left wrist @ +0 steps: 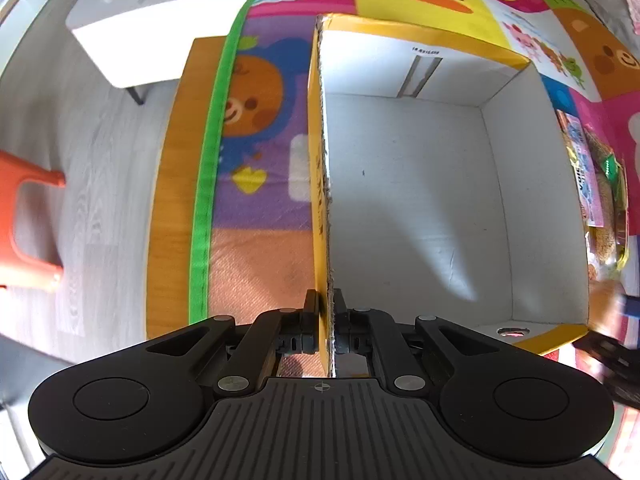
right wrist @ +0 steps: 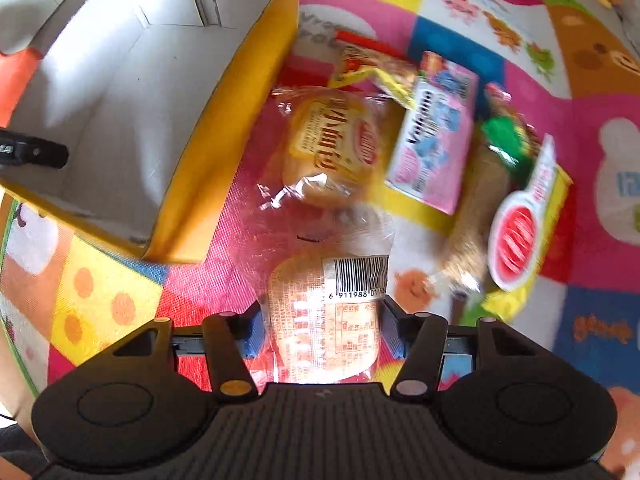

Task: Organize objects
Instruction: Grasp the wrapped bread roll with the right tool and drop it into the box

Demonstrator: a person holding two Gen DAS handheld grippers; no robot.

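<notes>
In the left wrist view, the left gripper (left wrist: 327,312) is closed on the near part of the left wall of the yellow cardboard box (left wrist: 320,168), one finger outside and one inside. The box floor is bare.

In the right wrist view, the right gripper (right wrist: 320,320) holds a wrapped bread pack (right wrist: 324,320) between its fingers; its long axis runs along them. The box (right wrist: 224,140) lies to the far left, so this hand probably carries the pack there. More snacks, such as a pink carton (right wrist: 432,140), lie on the play mat (right wrist: 520,20) at the far right.

Left gripper (left wrist: 328,304) jaws pinched near-closed — right gripper (right wrist: 322,316) jaws wide, gripping
</notes>
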